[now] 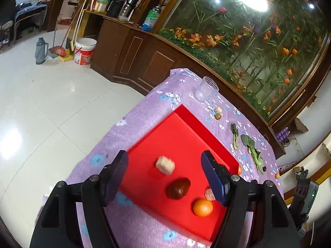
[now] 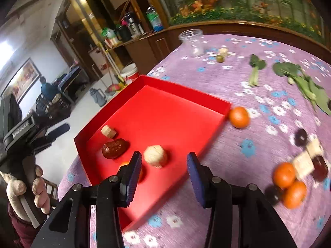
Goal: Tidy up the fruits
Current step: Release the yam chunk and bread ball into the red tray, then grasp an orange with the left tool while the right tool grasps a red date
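A red tray (image 1: 182, 136) lies on the purple flowered cloth. In it are a beige block (image 1: 165, 165), a dark red date (image 1: 178, 188), an orange (image 1: 203, 207) and a pale round piece (image 2: 155, 156). My left gripper (image 1: 164, 159) hovers open over the tray, with nothing pressed between its pads. My right gripper (image 2: 163, 156) stands open above the tray's (image 2: 165, 111) near edge, the pale piece just beyond its tips. One orange (image 2: 239, 117) rests outside the tray's right corner. Two more oranges (image 2: 284, 175) lie at the right among crackers (image 2: 303, 163) and dark dates (image 2: 319, 168).
A clear jar (image 1: 205, 87) stands at the far end of the table, with a small olive (image 1: 217, 116) near it. Leafy greens (image 1: 252, 150) lie along the right side. The table drops to a tiled floor on the left. A hand (image 2: 39, 188) holds the left gripper's handle.
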